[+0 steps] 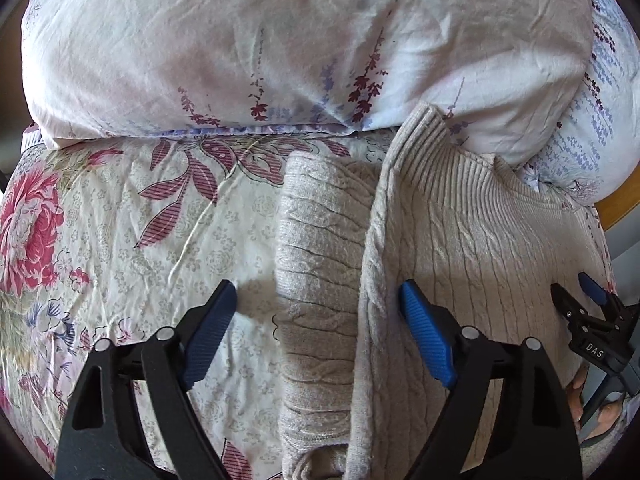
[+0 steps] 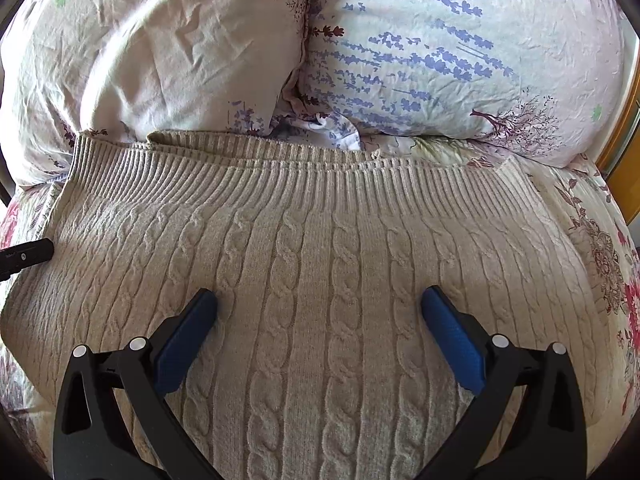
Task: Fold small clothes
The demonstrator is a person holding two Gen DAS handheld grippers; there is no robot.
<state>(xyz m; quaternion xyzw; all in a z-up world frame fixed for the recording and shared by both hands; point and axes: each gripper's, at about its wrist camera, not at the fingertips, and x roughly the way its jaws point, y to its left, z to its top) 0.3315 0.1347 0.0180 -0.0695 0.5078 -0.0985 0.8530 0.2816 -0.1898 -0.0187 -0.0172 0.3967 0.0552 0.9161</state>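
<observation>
Floral bedsheet (image 1: 120,240) spreads beneath two pillows (image 2: 440,60) at the far side. Near them lies a beige cable-knit sweater (image 2: 320,260), sleeve (image 1: 316,260) folded alongside. My left gripper (image 1: 318,320) and right gripper (image 2: 318,328) hover released above it.

Your left wrist camera looks forward and down from close above the bedsheet (image 1: 120,220), past the sweater's (image 1: 460,240) left edge toward the pillows (image 1: 240,40). Your right wrist camera sits just as close, centred over the sweater (image 2: 320,260). Both views share the sweater's ribbed hem and those pillows (image 2: 440,40).
</observation>
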